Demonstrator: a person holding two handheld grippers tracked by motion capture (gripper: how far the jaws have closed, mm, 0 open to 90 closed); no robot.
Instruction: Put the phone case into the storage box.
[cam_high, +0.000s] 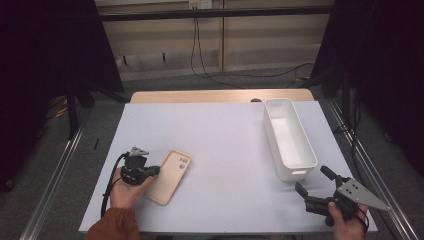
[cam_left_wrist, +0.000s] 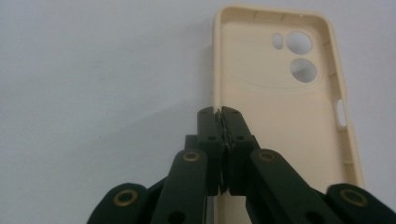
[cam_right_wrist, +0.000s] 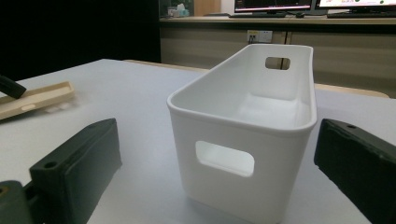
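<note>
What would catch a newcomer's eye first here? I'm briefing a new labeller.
The beige phone case lies hollow side up at the table's near left, its side wall pinched in the left gripper. At the right stands an empty white bin, with the right gripper open just before it.

Left hand-held gripper (cam_high: 150, 171) on phone case (cam_high: 171, 176)

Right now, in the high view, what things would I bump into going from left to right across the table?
Left gripper → phone case → white bin → right gripper.
</note>
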